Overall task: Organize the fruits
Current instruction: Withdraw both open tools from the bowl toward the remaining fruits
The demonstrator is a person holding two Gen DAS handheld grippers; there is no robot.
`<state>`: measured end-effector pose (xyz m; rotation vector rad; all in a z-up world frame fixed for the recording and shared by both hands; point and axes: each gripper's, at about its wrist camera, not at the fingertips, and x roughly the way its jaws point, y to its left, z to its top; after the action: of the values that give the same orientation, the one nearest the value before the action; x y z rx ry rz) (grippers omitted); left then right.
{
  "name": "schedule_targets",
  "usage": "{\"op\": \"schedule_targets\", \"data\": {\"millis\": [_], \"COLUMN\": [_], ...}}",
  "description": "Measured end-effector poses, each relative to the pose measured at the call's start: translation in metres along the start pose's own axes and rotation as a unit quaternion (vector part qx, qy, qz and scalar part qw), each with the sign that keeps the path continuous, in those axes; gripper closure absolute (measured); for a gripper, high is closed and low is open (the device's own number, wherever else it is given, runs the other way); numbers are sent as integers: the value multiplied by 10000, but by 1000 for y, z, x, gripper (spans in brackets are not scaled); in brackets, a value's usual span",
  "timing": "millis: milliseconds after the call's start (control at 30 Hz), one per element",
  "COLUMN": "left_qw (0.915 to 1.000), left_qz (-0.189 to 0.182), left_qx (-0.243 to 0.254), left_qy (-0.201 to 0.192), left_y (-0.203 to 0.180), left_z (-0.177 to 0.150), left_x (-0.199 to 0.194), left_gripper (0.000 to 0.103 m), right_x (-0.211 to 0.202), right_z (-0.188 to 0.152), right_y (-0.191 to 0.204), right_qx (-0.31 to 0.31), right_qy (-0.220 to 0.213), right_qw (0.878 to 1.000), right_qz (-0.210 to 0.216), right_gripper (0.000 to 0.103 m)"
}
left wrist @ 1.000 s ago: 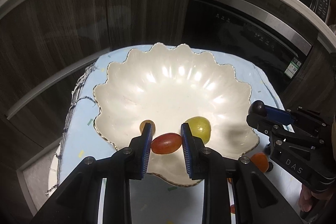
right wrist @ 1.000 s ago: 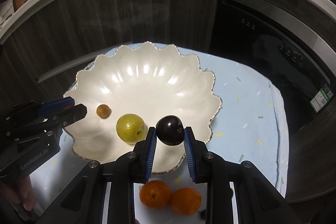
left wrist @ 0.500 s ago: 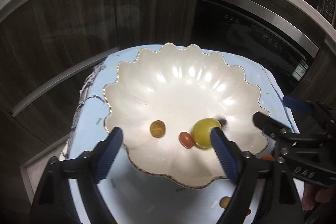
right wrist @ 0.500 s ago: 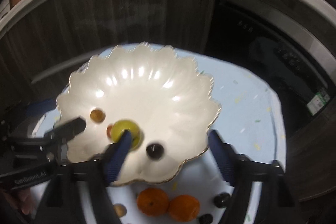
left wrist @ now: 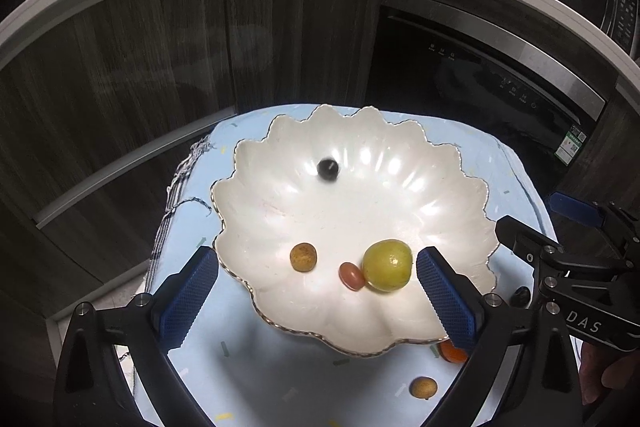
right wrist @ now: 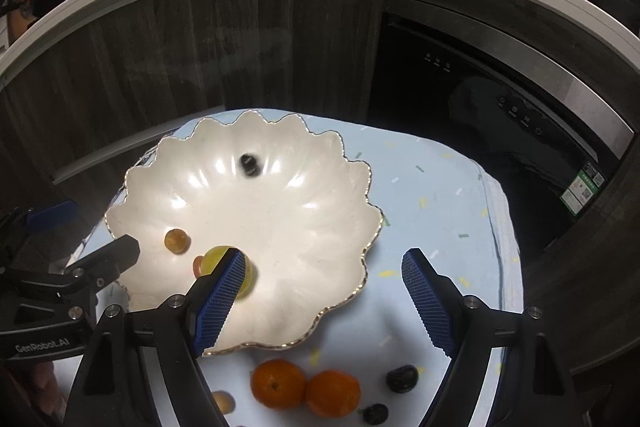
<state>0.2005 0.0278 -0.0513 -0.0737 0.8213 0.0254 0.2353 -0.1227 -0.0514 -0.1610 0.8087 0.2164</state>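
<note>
My left gripper [left wrist: 316,301] jaws opening, empty, my right gripper [right wrist: 322,297] released, scalloped white bowl [left wrist: 280,147] on pale blue cloth [right wrist: 440,211], dark wood cabinets [left wrist: 160,67] and oven [right wrist: 480,87] behind the bowl

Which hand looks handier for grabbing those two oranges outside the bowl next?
Probably the right hand-held gripper: open and empty, with both oranges just below it. The left, jaws opening, faces the bowl.

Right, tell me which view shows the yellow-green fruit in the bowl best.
Left wrist view: the yellow-green fruit lies whole and sharp in the scalloped bowl. In the right wrist view a blue finger pad covers part of it.
</note>
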Motion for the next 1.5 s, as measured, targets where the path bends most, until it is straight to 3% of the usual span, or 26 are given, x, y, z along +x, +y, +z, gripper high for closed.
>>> {"op": "schedule_targets", "data": {"millis": [867, 1500], "left_qw": [9988, 9999], "left_qz": [-130, 25], "left_qx": [455, -121], "left_qy": [-99, -31], "left_y": [-62, -91], "left_z": [-28, -71], "left_x": [-45, -56], "left_gripper": [2, 2], "right_x": [-56, -75], "right_z": [-46, -86], "right_y": [-54, -84], "right_qx": [216, 125], "right_qy": [-180, -285], "right_qw": [9987, 9987], "right_qz": [-434, -410], "right_gripper": [22, 22]}}
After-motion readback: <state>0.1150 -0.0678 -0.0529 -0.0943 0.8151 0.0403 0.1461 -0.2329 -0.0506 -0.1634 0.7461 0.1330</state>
